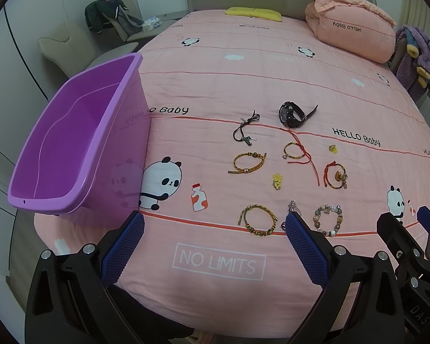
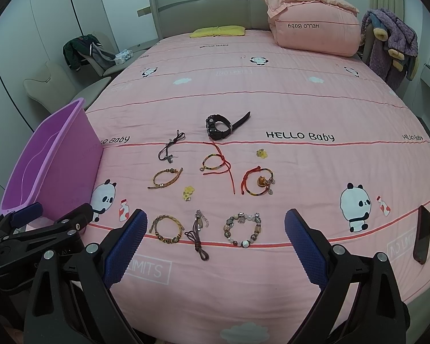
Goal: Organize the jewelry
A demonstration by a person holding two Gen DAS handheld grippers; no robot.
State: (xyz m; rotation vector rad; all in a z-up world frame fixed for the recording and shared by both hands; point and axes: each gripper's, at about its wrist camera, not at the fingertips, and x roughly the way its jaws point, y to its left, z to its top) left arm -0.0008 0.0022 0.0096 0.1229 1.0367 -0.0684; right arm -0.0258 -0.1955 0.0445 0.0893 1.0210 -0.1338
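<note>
Several pieces of jewelry lie spread on the pink bedspread (image 2: pixel 301 100): a black watch (image 2: pixel 219 127), a black cord bracelet (image 2: pixel 169 147), a yellow braided bracelet (image 2: pixel 164 178), a red-string bracelet (image 2: pixel 218 164), a red bracelet with a gold charm (image 2: pixel 258 183), a beaded bracelet (image 2: pixel 243 229), a gold bead bracelet (image 2: pixel 166 229) and a brown cord piece (image 2: pixel 197 236). An empty purple bin (image 1: pixel 68 140) stands at the left. My left gripper (image 1: pixel 215 223) and right gripper (image 2: pixel 213 223) both hover open above the near row, holding nothing.
Two small yellow flower clips (image 2: pixel 188 192) (image 2: pixel 262 153) lie among the bracelets. A dark phone (image 2: pixel 422 233) rests near the bed's right edge. A pink pillow (image 2: pixel 315 28) and a yellow cushion (image 2: pixel 218 31) sit at the headboard. A chair with clothes (image 2: pixel 83 51) stands left.
</note>
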